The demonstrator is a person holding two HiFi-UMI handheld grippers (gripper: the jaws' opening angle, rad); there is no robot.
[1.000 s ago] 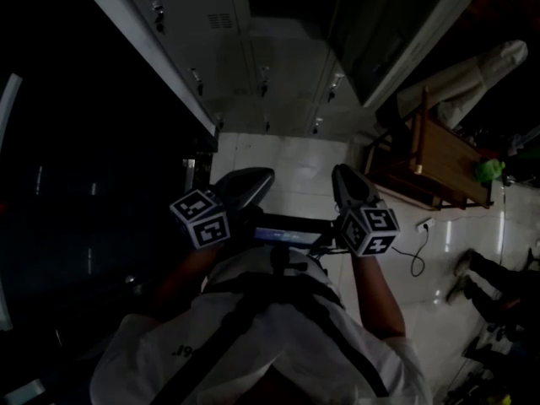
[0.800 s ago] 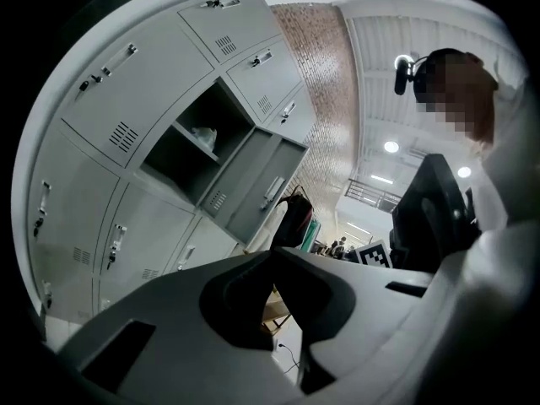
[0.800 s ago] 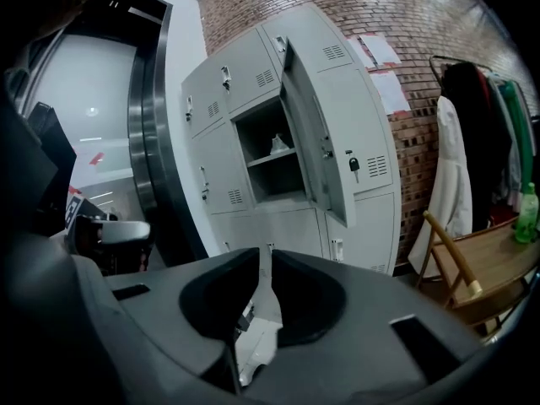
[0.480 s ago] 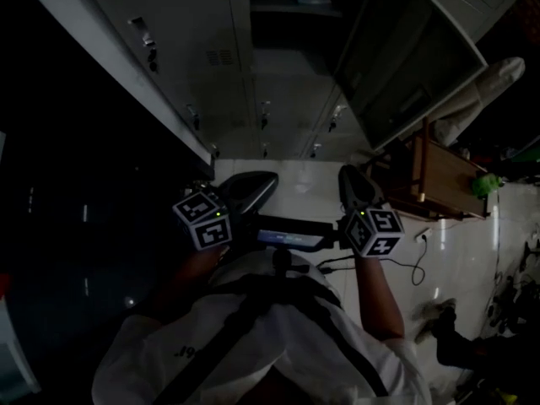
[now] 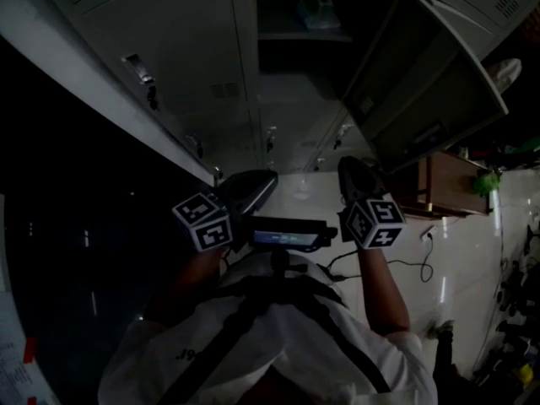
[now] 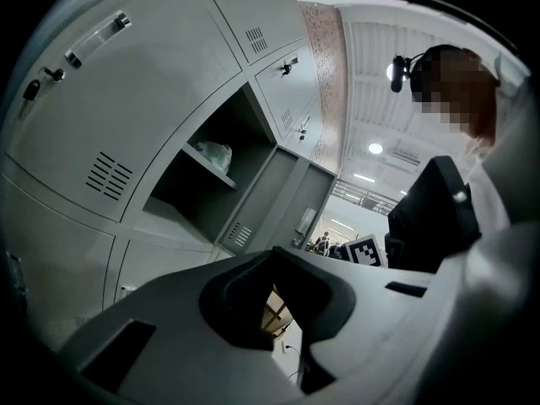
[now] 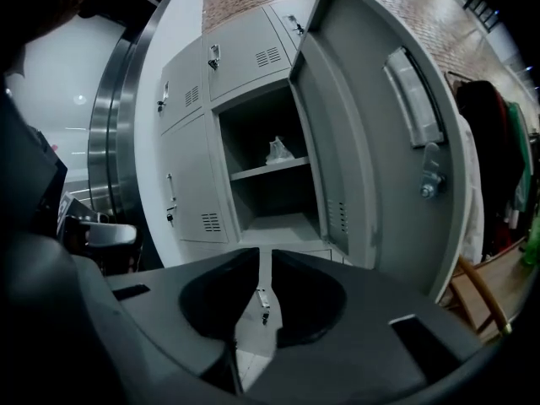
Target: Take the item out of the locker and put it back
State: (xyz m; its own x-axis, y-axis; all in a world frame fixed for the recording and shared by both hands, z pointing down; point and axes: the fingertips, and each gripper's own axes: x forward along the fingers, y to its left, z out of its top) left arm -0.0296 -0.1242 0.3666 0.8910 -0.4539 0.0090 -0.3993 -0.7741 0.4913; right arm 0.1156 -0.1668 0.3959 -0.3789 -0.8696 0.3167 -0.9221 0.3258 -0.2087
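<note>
The grey locker [image 5: 278, 66] stands in front of me with its door [image 5: 422, 83] swung open to the right. A pale crumpled item [image 5: 319, 11] lies on the upper shelf inside, also showing as the item [image 7: 279, 150] in the right gripper view and the item [image 6: 213, 153] in the left gripper view. My left gripper [image 5: 249, 191] is held low at chest height, well short of the locker, its jaw tips touching with nothing between them [image 6: 274, 250]. Beside it, my right gripper [image 5: 353, 175] has a thin slit between its jaws and holds nothing [image 7: 264, 251].
Shut locker doors [image 5: 169, 49] flank the open one. A wooden chair [image 5: 447, 184] stands behind the open door [image 7: 380, 142], with hanging clothes [image 7: 498, 175] beyond it. A cable [image 5: 413, 264] lies on the shiny floor. A dark device [image 5: 287, 234] sits at my chest.
The head view has tilted upward, bringing the open compartment and the item on its shelf into sight. Both grippers stay at chest height with their jaws unchanged.
</note>
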